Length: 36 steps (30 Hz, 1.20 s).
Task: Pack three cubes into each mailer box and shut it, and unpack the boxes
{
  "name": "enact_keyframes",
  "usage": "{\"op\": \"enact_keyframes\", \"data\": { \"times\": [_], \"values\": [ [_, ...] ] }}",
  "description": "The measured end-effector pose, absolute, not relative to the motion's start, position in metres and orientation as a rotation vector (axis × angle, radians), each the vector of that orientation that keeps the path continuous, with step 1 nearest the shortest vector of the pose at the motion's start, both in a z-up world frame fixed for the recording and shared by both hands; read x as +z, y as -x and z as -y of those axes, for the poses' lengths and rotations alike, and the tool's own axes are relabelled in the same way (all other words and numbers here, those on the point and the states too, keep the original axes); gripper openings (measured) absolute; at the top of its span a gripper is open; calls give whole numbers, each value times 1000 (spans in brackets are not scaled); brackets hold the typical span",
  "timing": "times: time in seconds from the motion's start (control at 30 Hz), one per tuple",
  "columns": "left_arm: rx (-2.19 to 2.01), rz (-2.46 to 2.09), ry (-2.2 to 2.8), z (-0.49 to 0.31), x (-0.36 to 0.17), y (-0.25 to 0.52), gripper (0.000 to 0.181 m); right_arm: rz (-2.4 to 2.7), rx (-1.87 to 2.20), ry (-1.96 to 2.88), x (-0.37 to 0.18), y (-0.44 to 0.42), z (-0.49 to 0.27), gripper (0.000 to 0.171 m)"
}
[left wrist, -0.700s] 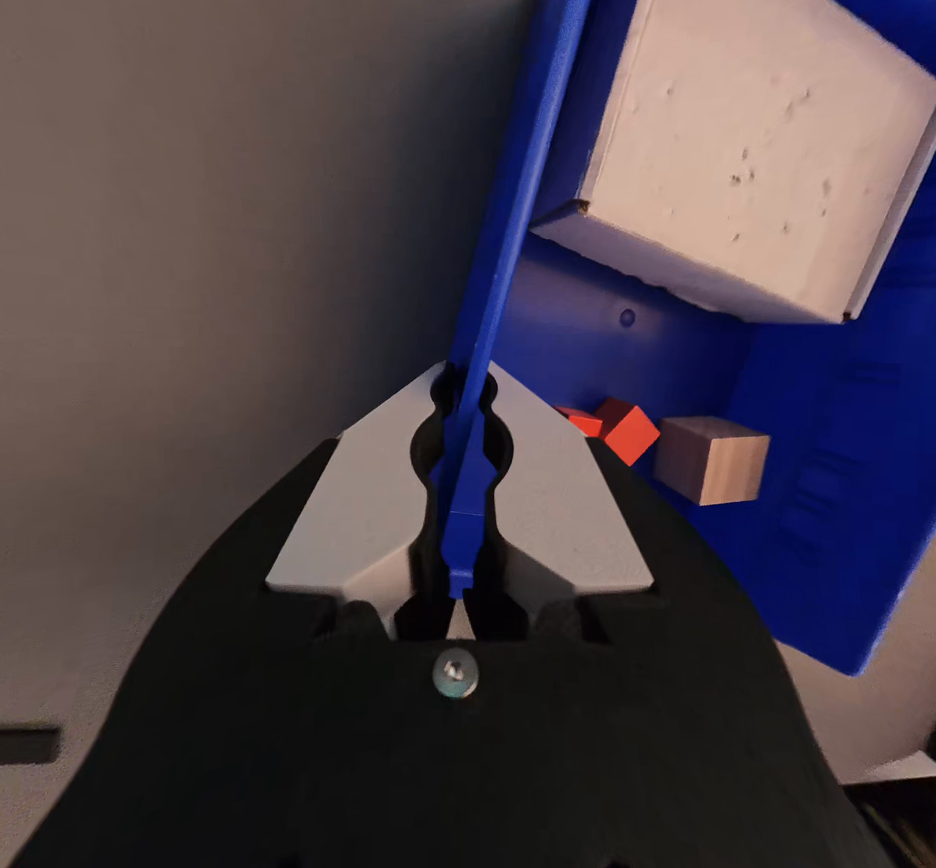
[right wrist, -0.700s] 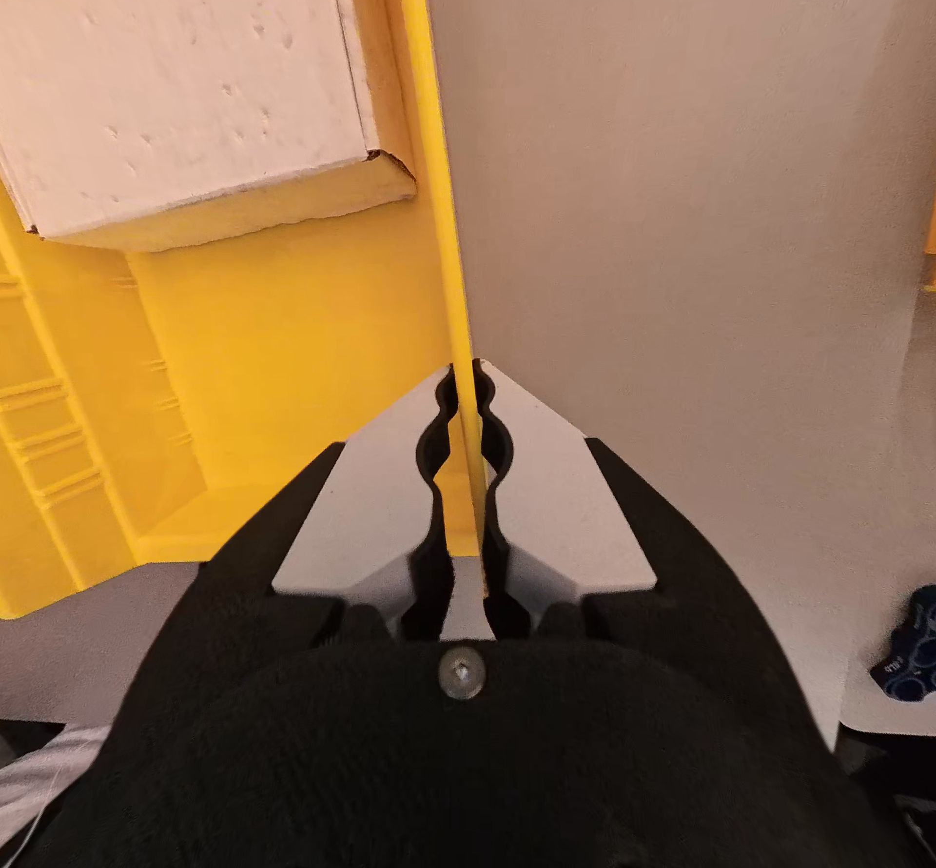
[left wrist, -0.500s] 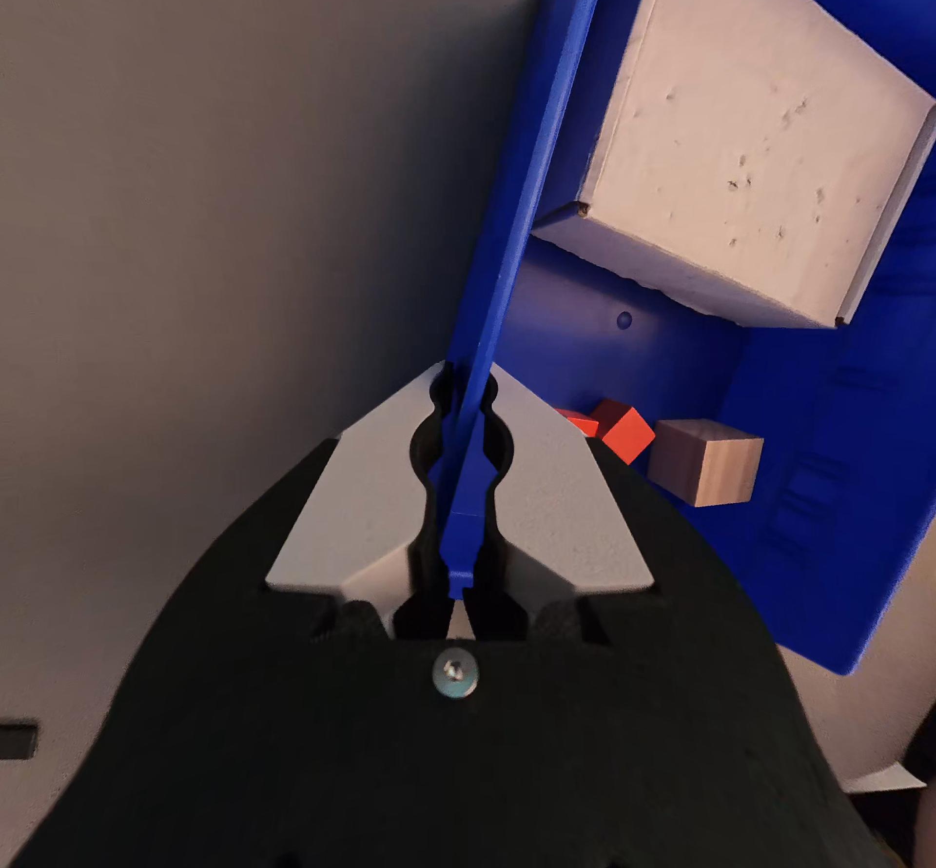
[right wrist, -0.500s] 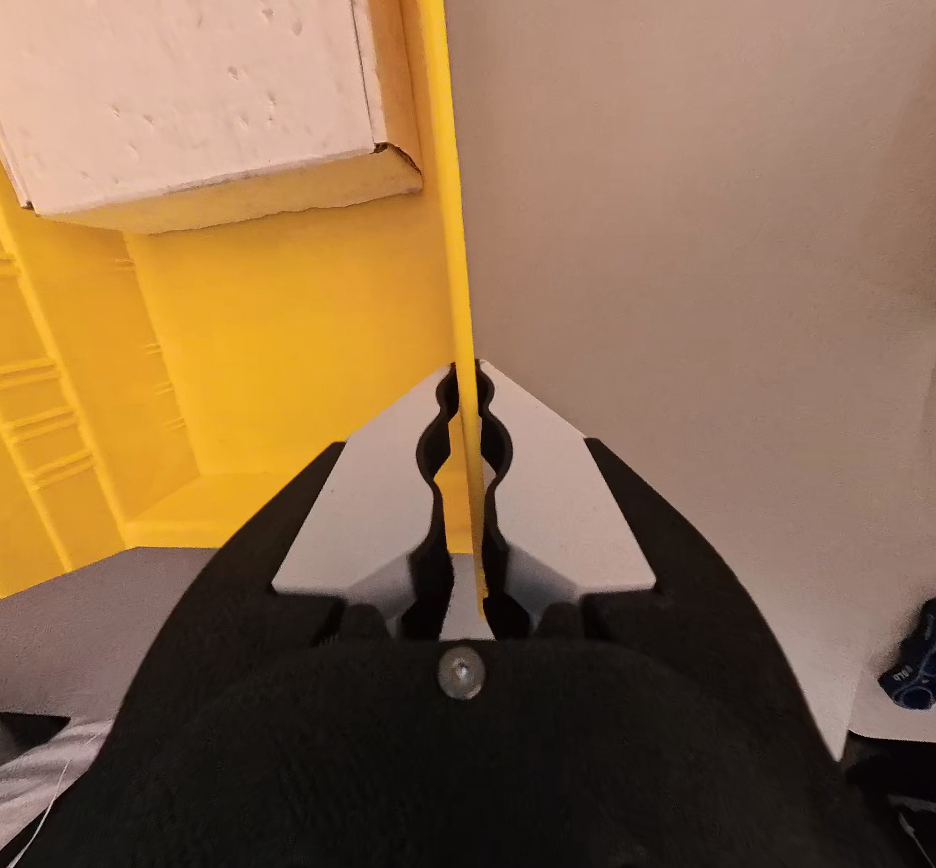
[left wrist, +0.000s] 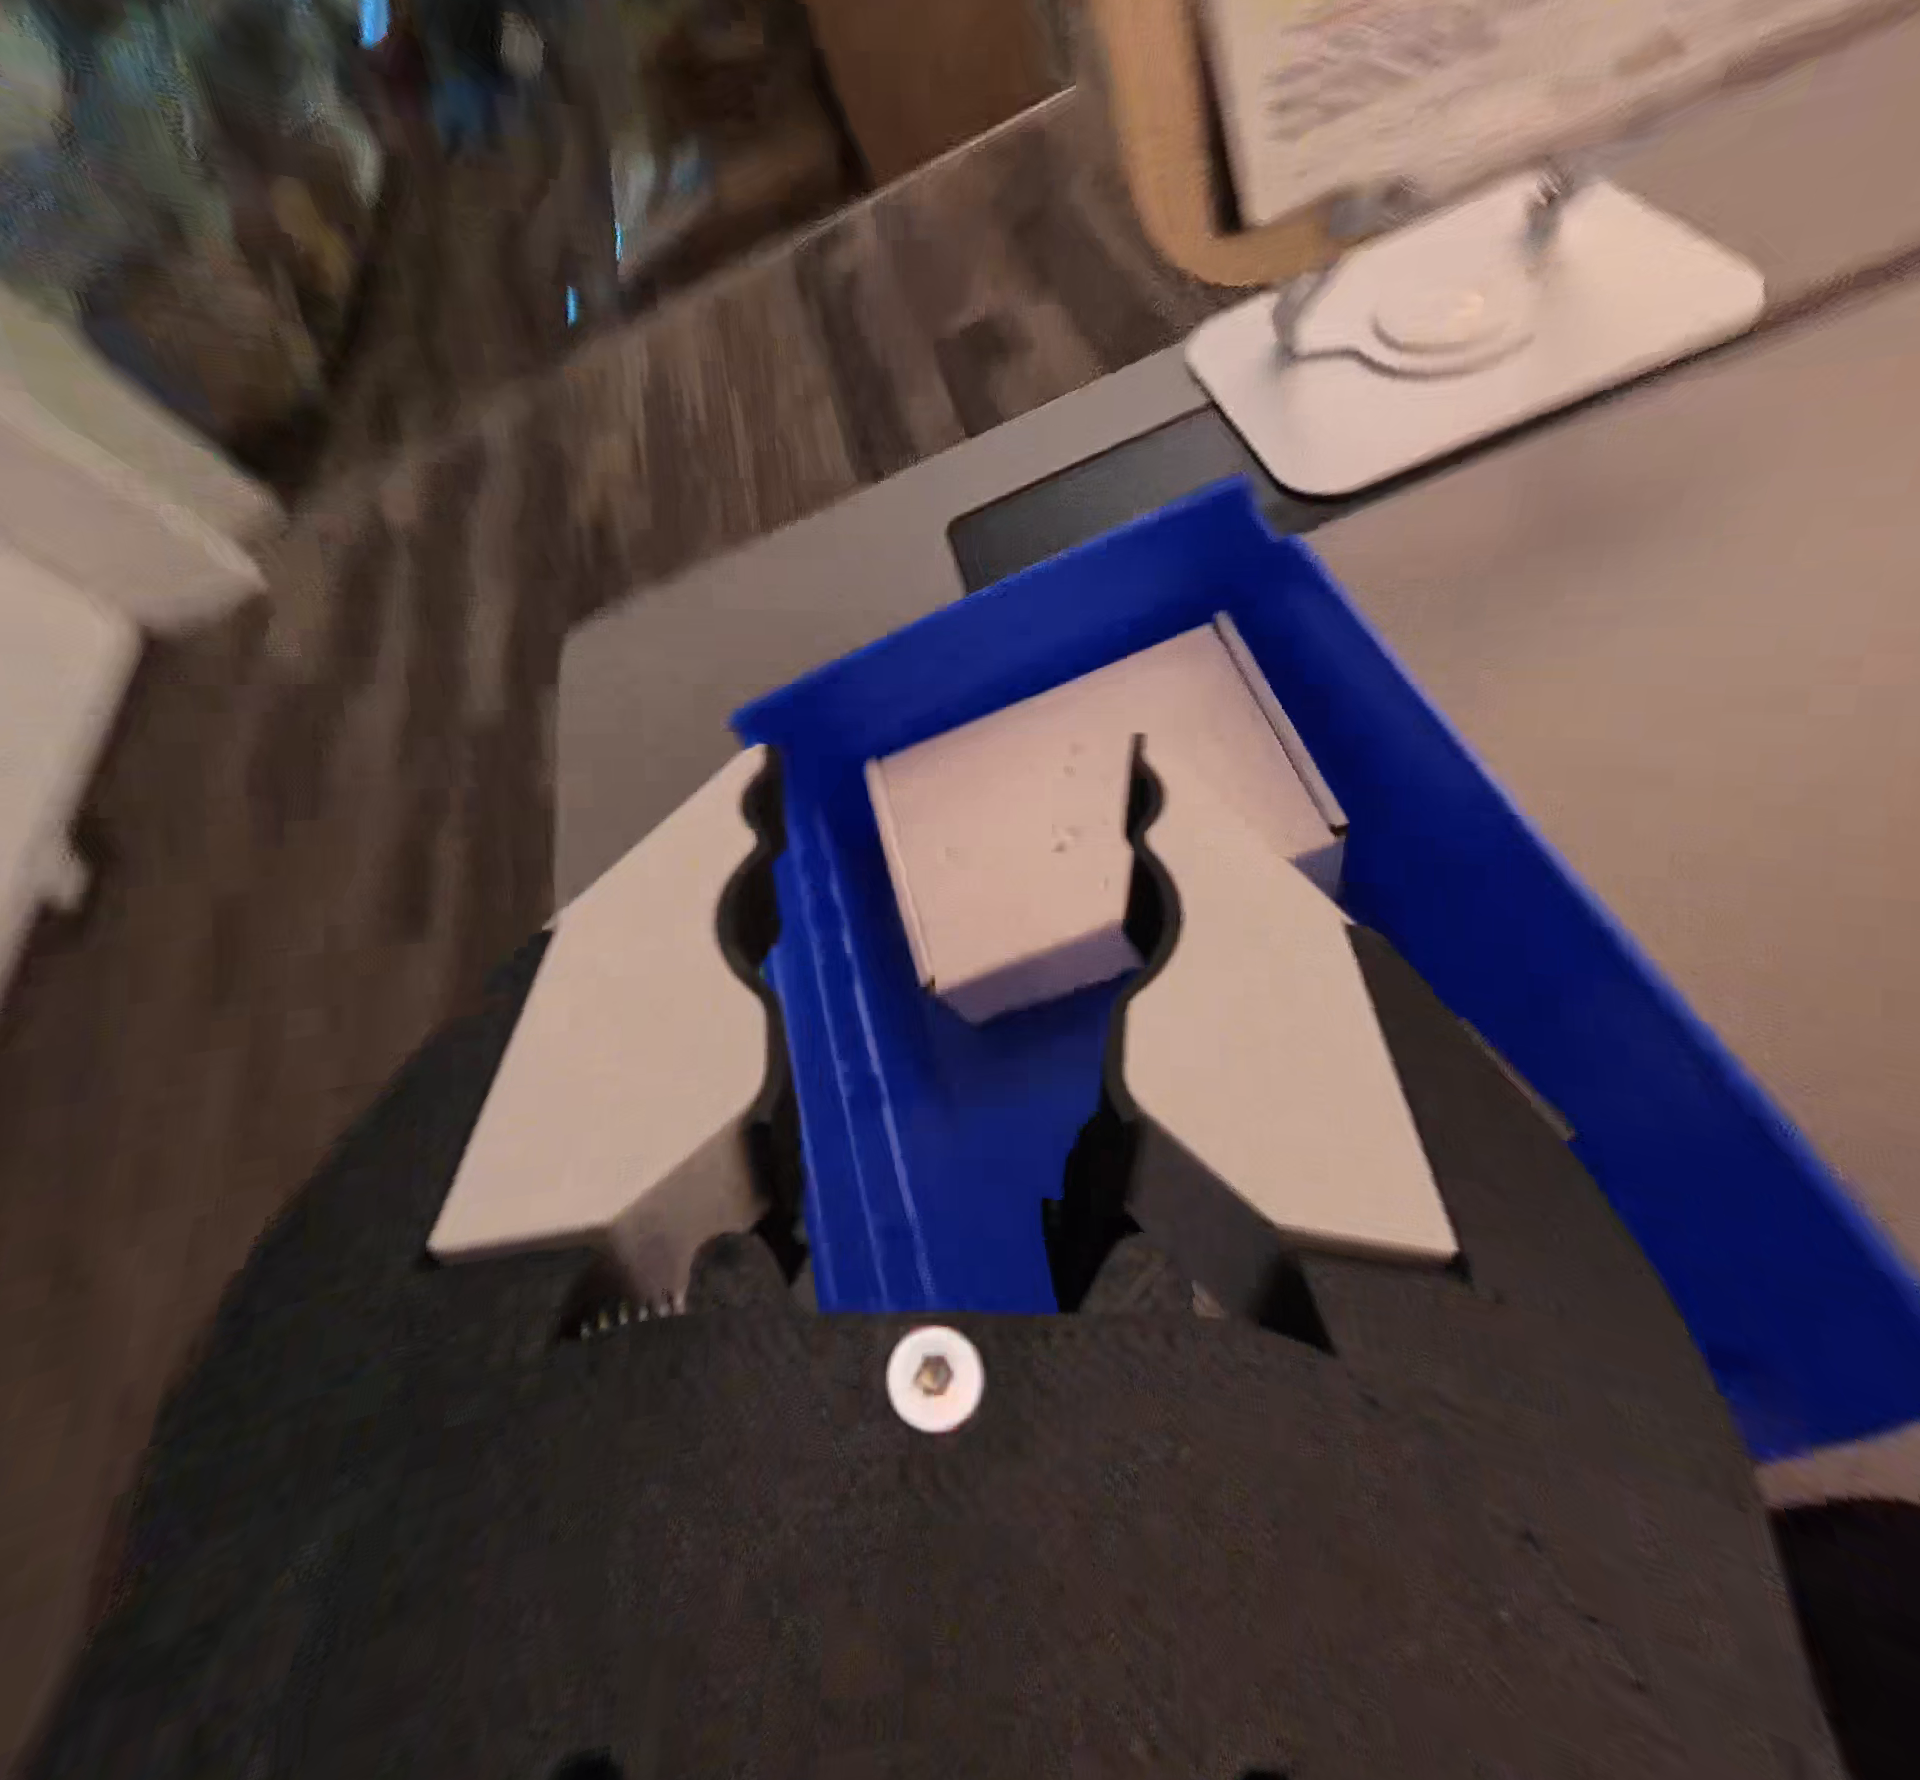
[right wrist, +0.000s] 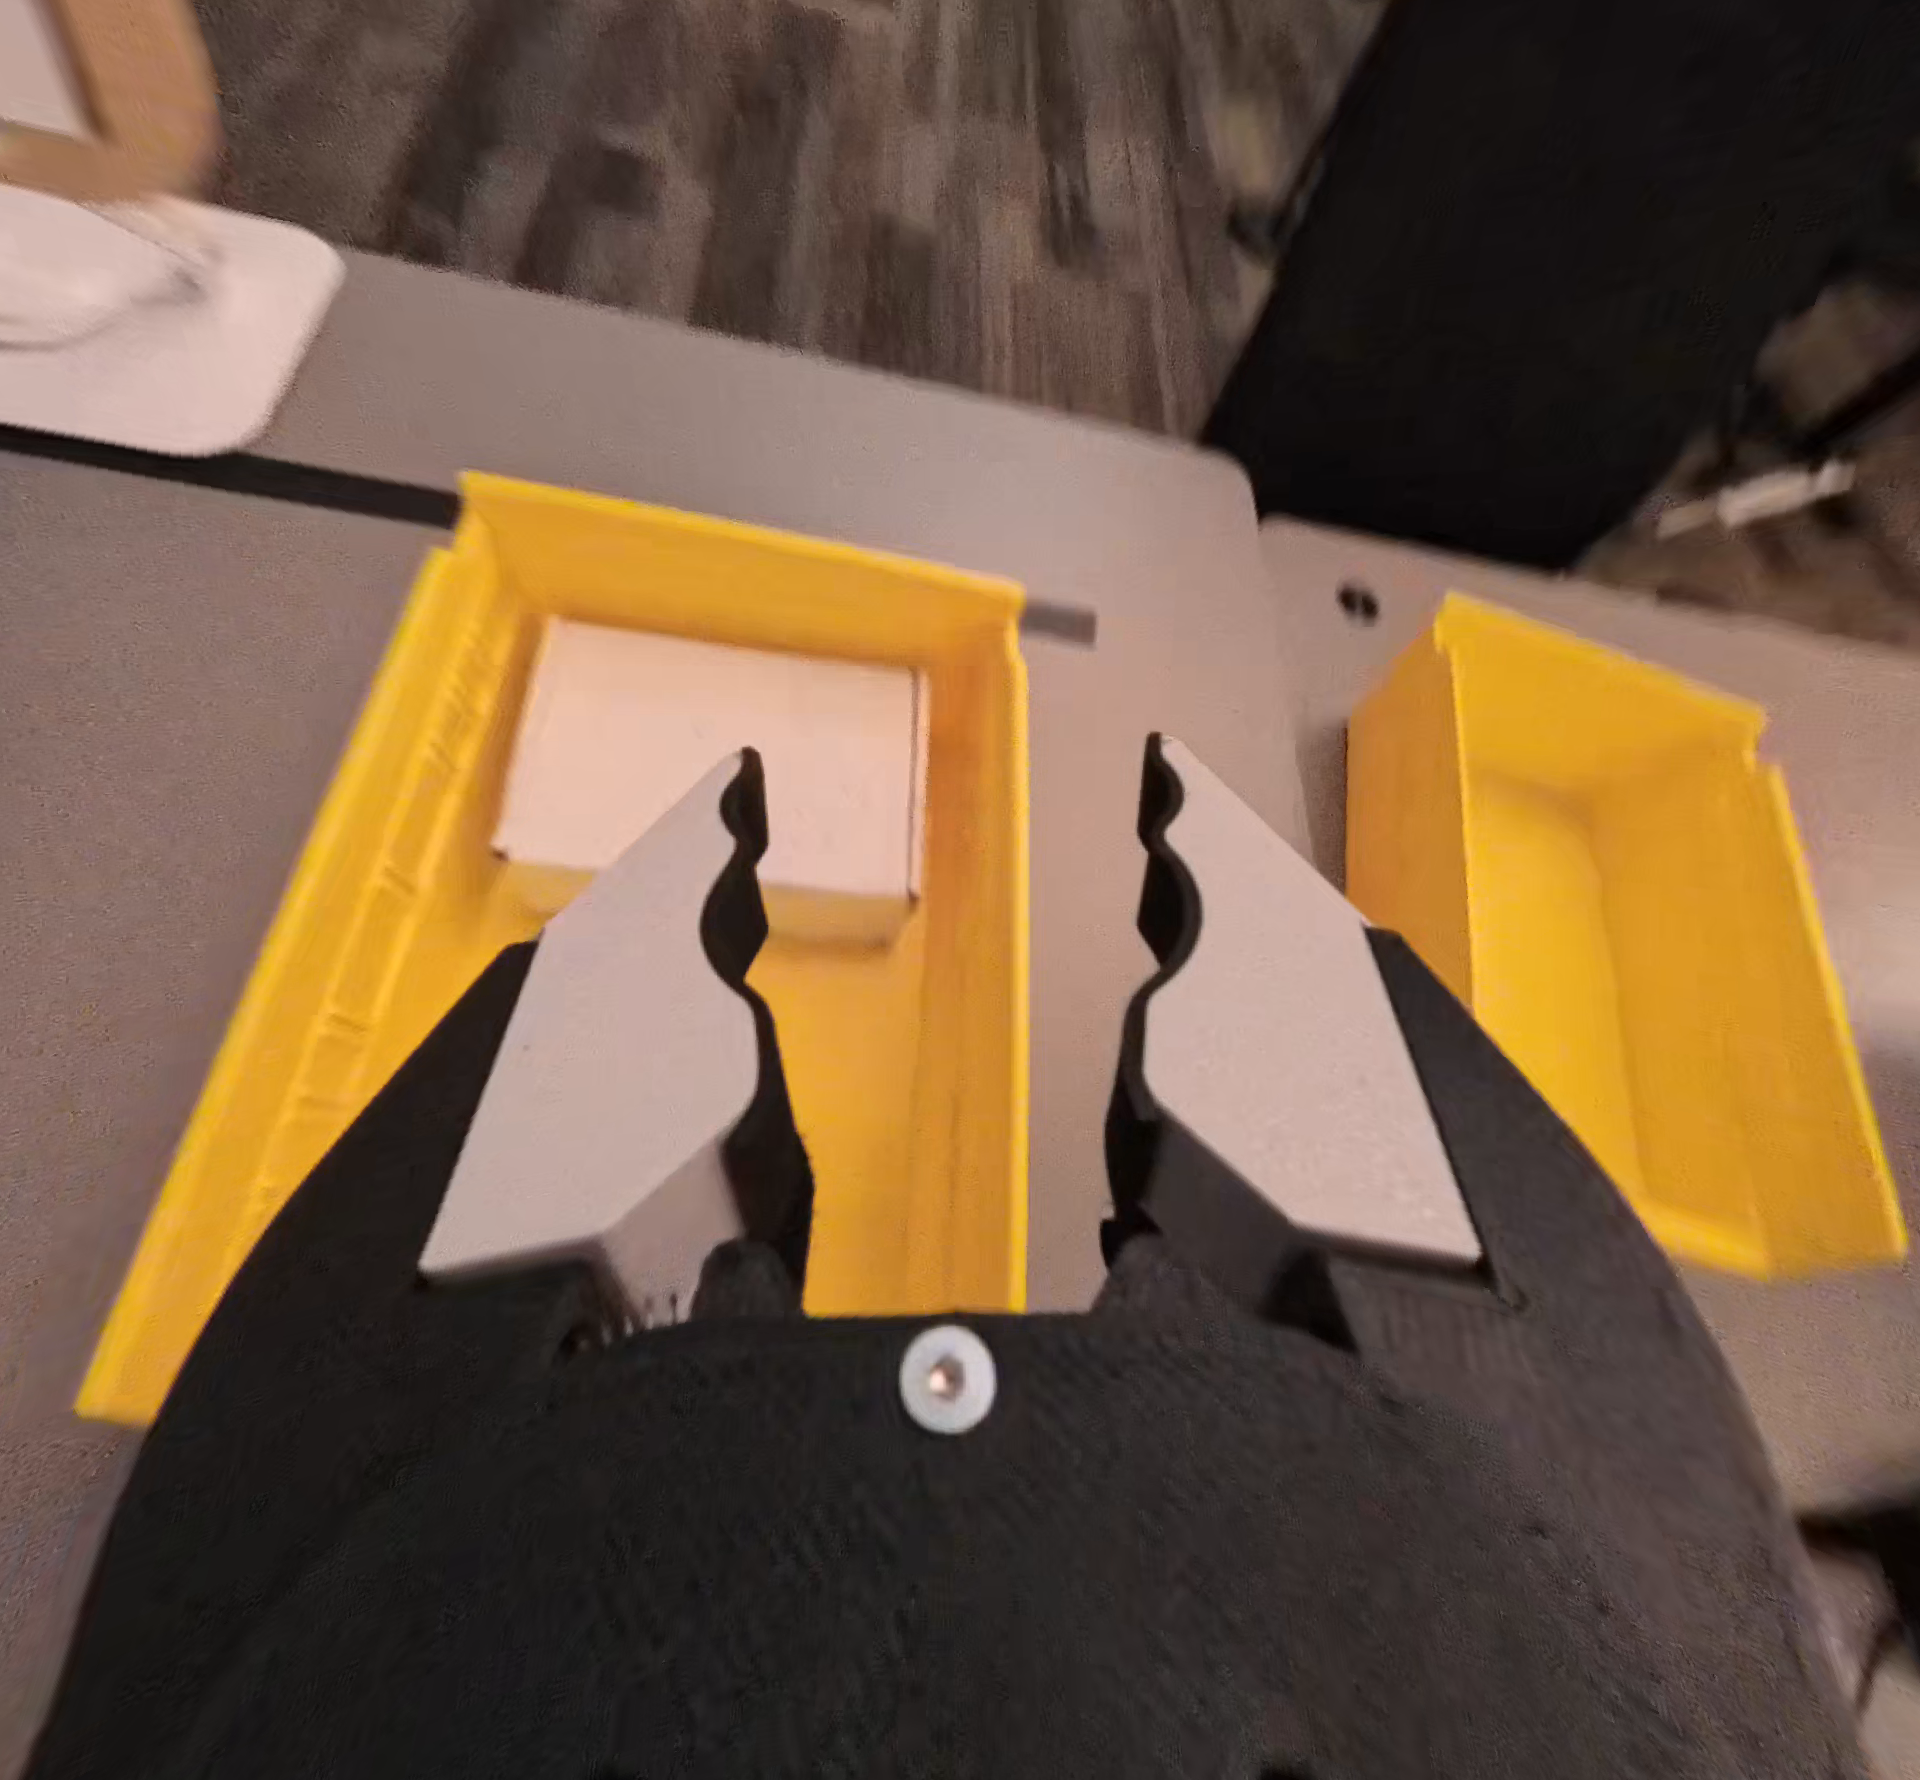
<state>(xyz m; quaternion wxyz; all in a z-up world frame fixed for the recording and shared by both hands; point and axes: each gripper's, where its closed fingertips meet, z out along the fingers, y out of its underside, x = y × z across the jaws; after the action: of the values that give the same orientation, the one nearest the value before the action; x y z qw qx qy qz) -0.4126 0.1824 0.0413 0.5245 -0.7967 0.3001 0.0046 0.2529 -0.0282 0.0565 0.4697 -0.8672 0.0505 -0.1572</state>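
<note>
Left claw (left wrist: 945, 764) over blue bin (left wrist: 1455, 899); right claw (right wrist: 945, 764), yellow bins (right wrist: 977, 899).

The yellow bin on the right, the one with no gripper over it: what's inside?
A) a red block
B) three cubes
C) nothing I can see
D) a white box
C: in the right wrist view the second yellow bin shows only its bare yellow floor, while the white mailer box sits in the other yellow bin.
</note>
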Motion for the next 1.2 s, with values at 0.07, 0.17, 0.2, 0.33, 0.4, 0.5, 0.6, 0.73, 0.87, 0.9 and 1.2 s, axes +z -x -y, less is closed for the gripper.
{"op": "enact_keyframes", "data": {
  "times": [0.07, 0.17, 0.2, 0.33, 0.4, 0.5, 0.6, 0.73, 0.87, 0.9, 1.2],
  "values": [
    [102, -998, 1918, -179, 6, 383, 81, 76, -374, 1968, 88, -205, 6, 70],
    [188, -1225, 2058, -180, -51, 371, 89, 261, -310, 1924, 93, -147, -18, 76],
    [151, -1288, 2067, -178, -65, 364, 94, 305, -325, 1940, 88, -137, -24, 76],
    [113, -1340, 2128, -184, -95, 365, 100, 409, -387, 2021, 68, -118, -37, 80],
    [58, -1326, 2123, -186, -99, 362, 97, 417, -398, 2036, 63, -117, -41, 80],
    [14, -1294, 2144, -192, -107, 362, 92, 424, -392, 2040, 62, -114, -42, 80],
    [53, -1301, 2191, -191, -118, 372, 91, 422, -393, 2037, 63, -114, -42, 80],
    [-6, -1260, 2346, -169, -114, 379, 94, 412, -398, 2041, 63, -118, -40, 80],
    [153, -1300, 2393, -153, -102, 399, 86, 409, -400, 2056, 60, -120, -40, 80],
    [198, -1291, 2339, -160, -95, 400, 90, 410, -402, 2058, 59, -120, -40, 80],
    [299, -1808, 2169, -180, -109, 382, 123, 456, -390, 2108, 45, -115, -50, 83]
  ]
}}
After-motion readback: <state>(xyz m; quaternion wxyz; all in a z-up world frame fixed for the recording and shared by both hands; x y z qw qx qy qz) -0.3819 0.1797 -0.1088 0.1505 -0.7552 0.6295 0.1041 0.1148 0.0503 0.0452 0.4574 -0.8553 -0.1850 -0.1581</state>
